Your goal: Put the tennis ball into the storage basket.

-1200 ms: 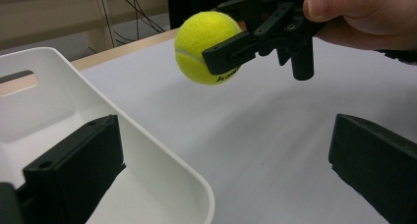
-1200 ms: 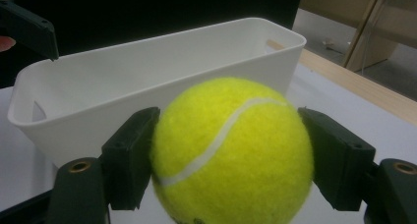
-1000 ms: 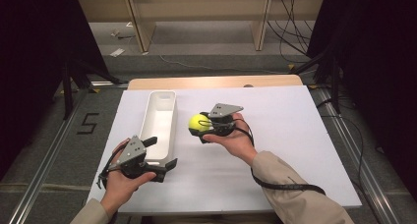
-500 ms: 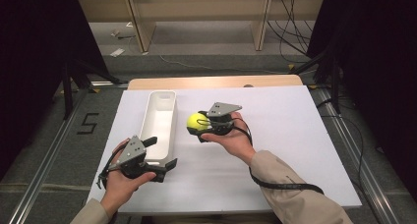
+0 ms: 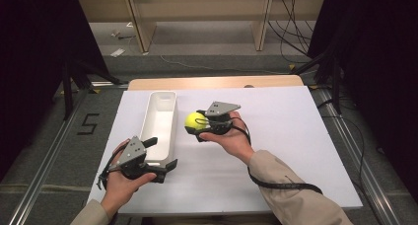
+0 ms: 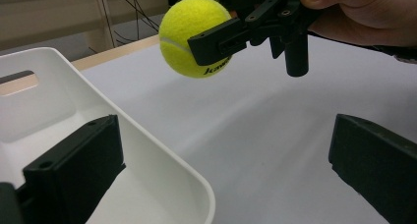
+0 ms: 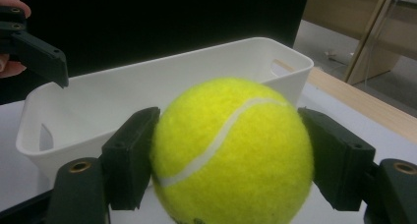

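Observation:
A yellow tennis ball (image 5: 194,119) hangs just above the white table (image 5: 296,136), right of a long white bin (image 5: 158,117). My right gripper (image 5: 195,125) is shut on the ball; in the right gripper view the ball (image 7: 231,145) sits between both jaws, with the bin (image 7: 147,91) behind it. My left gripper (image 5: 160,153) is open at the bin's near right corner. In the left gripper view one jaw is inside the bin (image 6: 147,150), the other is over the table, and the ball (image 6: 189,35) is held up ahead.
The bin holds nothing that I can see. A wooden strip (image 5: 217,82) runs along the table's far edge, with shelving legs and cables on the floor beyond. Metal rails (image 5: 44,175) flank the table. White tabletop lies bare to the right.
The right gripper has carried the ball slightly left, closer to the bin. The left gripper has stayed at the bin's near corner.

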`<state>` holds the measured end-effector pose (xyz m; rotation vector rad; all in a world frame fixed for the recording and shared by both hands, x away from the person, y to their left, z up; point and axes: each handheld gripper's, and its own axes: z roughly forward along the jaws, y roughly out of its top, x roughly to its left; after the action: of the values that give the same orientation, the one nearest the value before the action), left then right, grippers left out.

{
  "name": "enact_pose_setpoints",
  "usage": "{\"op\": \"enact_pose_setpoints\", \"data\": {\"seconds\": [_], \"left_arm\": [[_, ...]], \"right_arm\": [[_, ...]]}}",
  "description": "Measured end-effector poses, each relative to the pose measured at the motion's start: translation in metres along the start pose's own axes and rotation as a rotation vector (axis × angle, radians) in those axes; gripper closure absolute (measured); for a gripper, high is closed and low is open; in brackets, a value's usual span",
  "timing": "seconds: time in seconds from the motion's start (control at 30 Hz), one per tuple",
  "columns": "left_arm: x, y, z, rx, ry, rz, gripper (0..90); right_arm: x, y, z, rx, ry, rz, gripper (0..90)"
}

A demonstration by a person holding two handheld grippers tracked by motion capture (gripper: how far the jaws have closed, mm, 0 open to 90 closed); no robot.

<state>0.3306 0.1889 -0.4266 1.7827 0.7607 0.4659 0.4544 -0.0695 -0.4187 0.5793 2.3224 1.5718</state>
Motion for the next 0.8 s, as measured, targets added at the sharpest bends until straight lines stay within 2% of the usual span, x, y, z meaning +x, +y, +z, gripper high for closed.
{"op": "enact_pose_setpoints", "data": {"seconds": [0.8], "left_arm": [[0.0001, 0.0001, -0.0004, -0.003, 0.001, 0.004, 0.0]], "right_arm": [[0.0045, 0.0085, 0.0092, -0.016, 0.015, -0.01, 27.7]]}}
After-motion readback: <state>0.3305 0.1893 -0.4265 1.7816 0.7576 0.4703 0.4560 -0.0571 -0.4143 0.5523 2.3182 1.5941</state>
